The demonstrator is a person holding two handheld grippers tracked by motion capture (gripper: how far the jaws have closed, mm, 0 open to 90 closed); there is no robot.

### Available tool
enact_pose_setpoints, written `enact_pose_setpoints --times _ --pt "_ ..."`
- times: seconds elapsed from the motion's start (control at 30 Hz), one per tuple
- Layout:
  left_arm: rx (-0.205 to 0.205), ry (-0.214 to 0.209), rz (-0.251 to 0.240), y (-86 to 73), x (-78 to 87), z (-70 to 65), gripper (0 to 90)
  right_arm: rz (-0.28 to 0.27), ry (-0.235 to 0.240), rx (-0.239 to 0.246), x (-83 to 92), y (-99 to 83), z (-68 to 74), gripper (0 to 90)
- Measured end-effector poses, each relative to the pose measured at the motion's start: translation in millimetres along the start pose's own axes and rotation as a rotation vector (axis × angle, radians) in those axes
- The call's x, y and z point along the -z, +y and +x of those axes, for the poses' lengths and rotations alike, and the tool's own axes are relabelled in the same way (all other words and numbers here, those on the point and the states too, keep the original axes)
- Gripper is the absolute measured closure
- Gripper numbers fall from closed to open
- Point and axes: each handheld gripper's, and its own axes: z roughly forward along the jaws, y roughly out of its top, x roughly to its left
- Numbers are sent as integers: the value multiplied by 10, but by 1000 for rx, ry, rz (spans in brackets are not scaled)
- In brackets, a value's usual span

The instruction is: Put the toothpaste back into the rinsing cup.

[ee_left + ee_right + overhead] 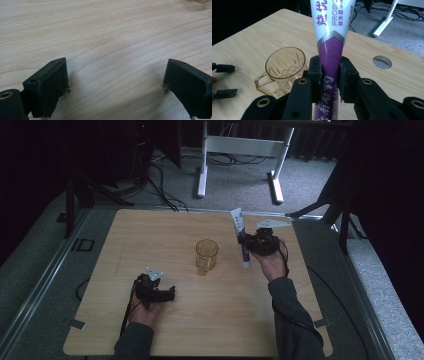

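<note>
Right tool clamped on the purple-and-white tube (tilted, held above the worktop), just right of the amber glass mug. Left tool jaws wide, nothing between them, low over bare worktop, well apart from mug.

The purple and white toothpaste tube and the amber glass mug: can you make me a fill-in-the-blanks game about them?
1. The right hand-held gripper is shut on the purple and white ___ tube.
2. The amber glass mug stands on the wooden ___.
3. The left hand-held gripper has its jaws ___, with nothing between them.

Missing words: toothpaste; table; open
</note>
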Motion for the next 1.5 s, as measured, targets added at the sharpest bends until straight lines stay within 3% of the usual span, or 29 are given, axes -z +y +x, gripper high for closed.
enact_pose_setpoints --times 0.43,1.5 --pt "-2 -1 0 1 -1 -5 57 -13 5 7 -20 79 37 747" --pt "-3 -2 0 2 -2 -10 57 -80 30 -51 -100 285 99 745"
